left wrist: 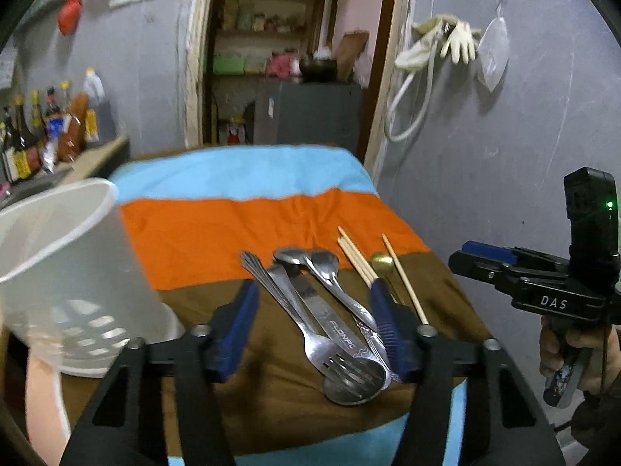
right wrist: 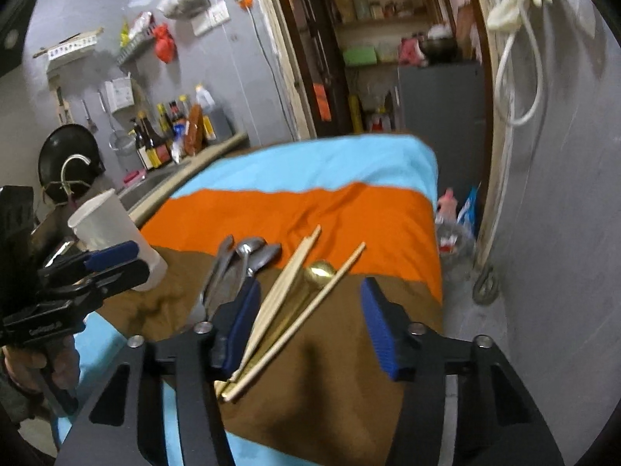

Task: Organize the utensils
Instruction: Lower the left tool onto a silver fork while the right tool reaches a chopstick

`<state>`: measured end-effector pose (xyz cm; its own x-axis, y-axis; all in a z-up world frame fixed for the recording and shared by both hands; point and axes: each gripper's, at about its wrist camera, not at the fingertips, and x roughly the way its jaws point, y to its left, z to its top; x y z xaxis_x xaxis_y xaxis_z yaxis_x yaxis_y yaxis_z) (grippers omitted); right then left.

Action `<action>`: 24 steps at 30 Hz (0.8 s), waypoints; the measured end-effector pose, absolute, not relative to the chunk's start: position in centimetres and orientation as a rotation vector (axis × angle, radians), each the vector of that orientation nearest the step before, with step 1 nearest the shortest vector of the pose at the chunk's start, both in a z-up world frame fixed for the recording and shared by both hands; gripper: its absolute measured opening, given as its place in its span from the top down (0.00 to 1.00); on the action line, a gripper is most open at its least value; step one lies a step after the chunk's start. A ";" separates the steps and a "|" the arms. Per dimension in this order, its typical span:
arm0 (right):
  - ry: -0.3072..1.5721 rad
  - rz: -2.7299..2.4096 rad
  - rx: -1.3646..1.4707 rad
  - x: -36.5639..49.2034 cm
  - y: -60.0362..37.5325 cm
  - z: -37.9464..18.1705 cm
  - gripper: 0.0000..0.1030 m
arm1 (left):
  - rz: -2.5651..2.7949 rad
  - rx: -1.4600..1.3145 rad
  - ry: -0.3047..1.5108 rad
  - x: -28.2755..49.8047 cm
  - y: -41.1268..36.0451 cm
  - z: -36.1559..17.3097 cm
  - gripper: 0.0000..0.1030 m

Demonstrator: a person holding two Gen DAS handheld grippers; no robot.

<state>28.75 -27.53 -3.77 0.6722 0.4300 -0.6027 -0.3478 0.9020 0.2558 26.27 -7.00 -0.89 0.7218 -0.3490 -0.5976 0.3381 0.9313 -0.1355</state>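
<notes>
The left gripper [left wrist: 314, 334] is spread wide and holds nothing; the heap of steel spoons, fork and knife [left wrist: 330, 318] lies between its blue pads on the brown band of the striped cloth [left wrist: 217, 229]. The right gripper [right wrist: 310, 330] also gapes empty over the pale wooden chopsticks [right wrist: 287, 303] and gold-coloured spoon [right wrist: 319, 270], just right of that heap. A white perforated plastic holder [left wrist: 66, 272] stands left of the heap.

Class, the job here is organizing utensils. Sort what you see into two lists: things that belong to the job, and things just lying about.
Belongs to the job:
steel cutlery
chopsticks
gold spoon
white holder
left gripper
right gripper

Just lying about:
sauce bottles
rubber gloves
black pan
striped cloth
</notes>
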 end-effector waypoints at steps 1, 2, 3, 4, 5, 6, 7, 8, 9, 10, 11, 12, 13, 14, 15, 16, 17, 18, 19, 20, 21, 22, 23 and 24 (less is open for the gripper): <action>0.727 0.445 0.128 29.1 -27.6 -4.1 0.58 | -0.383 -0.023 0.698 27.1 -7.0 -1.4 0.62; 0.747 0.449 0.128 29.5 -27.6 -4.5 0.60 | -0.387 -0.030 0.728 27.8 -7.0 -1.8 0.68; 0.764 0.453 0.125 29.8 -27.5 -4.8 0.62 | -0.388 -0.036 0.746 28.2 -7.2 -2.0 0.70; 0.777 0.457 0.123 30.1 -27.5 -5.0 0.64 | -0.387 -0.043 0.771 28.7 -7.0 -2.3 0.73; 0.792 0.461 0.119 30.5 -27.5 -5.4 0.65 | -0.379 -0.049 0.799 29.2 -6.8 -2.7 0.74; 0.804 0.465 0.119 30.8 -27.4 -5.7 0.66 | -0.376 -0.057 0.827 29.7 -6.6 -3.1 0.75; 0.820 0.472 0.125 31.1 -27.5 -6.0 0.68 | -0.377 -0.071 0.856 30.3 -6.4 -3.6 0.77; 0.829 0.475 0.130 31.3 -27.5 -6.3 0.69 | -0.375 -0.081 0.876 30.6 -6.4 -3.8 0.78; 0.841 0.480 0.136 31.6 -27.4 -6.6 0.70 | -0.373 -0.094 0.901 31.0 -6.4 -4.1 0.79; 0.855 0.485 0.141 31.9 -27.5 -6.8 0.71 | -0.369 -0.103 0.925 31.3 -6.3 -4.4 0.80; 0.862 0.487 0.143 32.2 -27.3 -6.9 0.72 | -0.362 -0.112 0.952 31.7 -6.0 -4.9 0.81; 0.867 0.488 0.142 32.4 -27.3 -7.0 0.72 | -0.363 -0.117 0.963 32.0 -5.9 -5.0 0.81; 0.867 0.490 0.139 32.6 -27.2 -7.0 0.73 | -0.366 -0.126 0.975 32.2 -5.8 -5.3 0.81; 0.869 0.492 0.134 32.9 -27.2 -7.0 0.73 | -0.367 -0.132 0.979 32.3 -5.7 -5.4 0.81; 0.873 0.494 0.133 33.1 -27.0 -7.0 0.73 | -0.367 -0.137 0.980 32.5 -5.6 -5.4 0.81; 0.884 0.500 0.139 33.4 -26.9 -7.1 0.73 | -0.370 -0.143 0.984 32.7 -5.5 -5.5 0.81; 0.893 0.506 0.144 33.6 -26.8 -7.2 0.73 | -0.372 -0.147 0.991 32.8 -5.5 -5.5 0.81; 0.902 0.513 0.151 33.9 -26.7 -7.2 0.73 | -0.378 -0.153 1.001 33.1 -5.4 -5.5 0.81; 0.914 0.523 0.160 34.1 -26.6 -7.3 0.73 | -0.384 -0.160 1.009 33.4 -5.4 -5.6 0.81; 0.924 0.531 0.164 34.2 -26.4 -7.4 0.73 | -0.387 -0.163 1.013 33.5 -5.4 -5.6 0.81; 0.929 0.534 0.162 34.2 -26.2 -7.4 0.73 | -0.389 -0.162 1.016 33.8 -5.4 -5.6 0.81; 0.934 0.535 0.151 34.3 -26.0 -7.4 0.74 | -0.391 -0.164 1.018 33.9 -5.4 -5.6 0.81; 0.938 0.535 0.136 34.4 -25.8 -7.4 0.74 | -0.392 -0.164 1.017 33.9 -5.4 -5.6 0.82; 0.942 0.535 0.127 34.4 -25.6 -7.4 0.76 | -0.393 -0.164 1.015 33.9 -5.4 -5.6 0.82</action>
